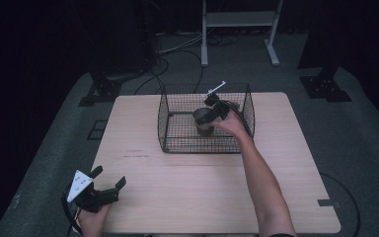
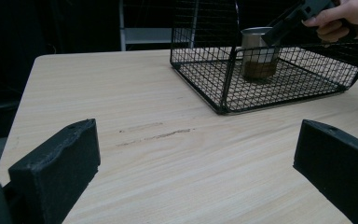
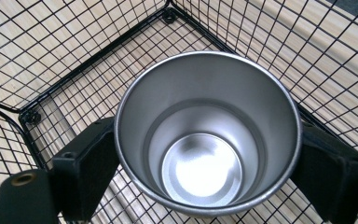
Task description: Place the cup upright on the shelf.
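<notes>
A steel cup (image 1: pixel 205 122) with a brown band at its base stands upright on the floor of a black wire basket (image 1: pixel 177 147) at the table's far middle. My right gripper (image 1: pixel 208 114) reaches down into the basket from the right, and its jaws press the cup's rim from both sides. The right gripper view looks straight into the empty cup (image 3: pixel 207 135), with my right gripper (image 3: pixel 209 163) closed around it. In the left gripper view the cup (image 2: pixel 258 51) sits inside the basket (image 2: pixel 223 86). My left gripper (image 1: pixel 109 176) rests open at the near left corner, holding nothing.
The wooden table (image 1: pixel 202 197) has a faint scuff mark (image 1: pixel 135 154) left of the basket. A metal stand (image 1: pixel 239 22) and cables lie on the dark floor beyond the far edge.
</notes>
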